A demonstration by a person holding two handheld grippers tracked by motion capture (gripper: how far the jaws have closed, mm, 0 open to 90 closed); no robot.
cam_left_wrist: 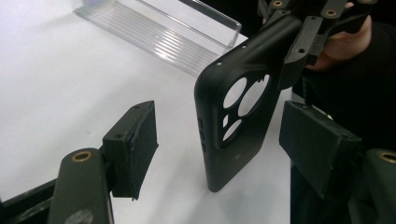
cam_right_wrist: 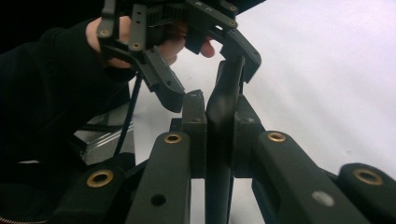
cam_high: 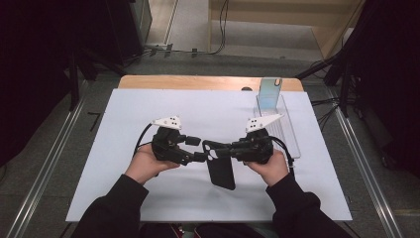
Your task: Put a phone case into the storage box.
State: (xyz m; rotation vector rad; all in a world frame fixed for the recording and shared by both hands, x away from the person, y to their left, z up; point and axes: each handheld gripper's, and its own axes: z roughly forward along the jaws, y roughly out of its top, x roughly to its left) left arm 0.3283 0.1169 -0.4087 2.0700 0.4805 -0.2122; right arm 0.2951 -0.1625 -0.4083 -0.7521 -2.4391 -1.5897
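- Gripping a black phone case (cam_high: 221,168) by its camera-cutout end, the right gripper (cam_high: 229,150) holds it above the white table sheet (cam_high: 148,106), near the middle of the table in the high view.
- From the right gripper view, both pads (cam_right_wrist: 196,126) press flat against the two faces of the case, which stands edge-on between them; this pinch seems meant to keep the case steady for the other hand.
- Approaching from the opposite side, the left gripper (cam_high: 197,148) has its jaws spread on either side of the case's upper end. In the left gripper view its pads (cam_left_wrist: 135,144) stand apart from the case, with clear gaps on both sides, so nothing is squeezed yet.
- Judging by the setup, the case is being offered across so the left gripper can take or steady it.
- A clear plastic tray (cam_high: 289,134) sits at the right side of the table, with a pale phone-shaped item (cam_high: 270,92) standing upright at its far end, perhaps waiting for the case.
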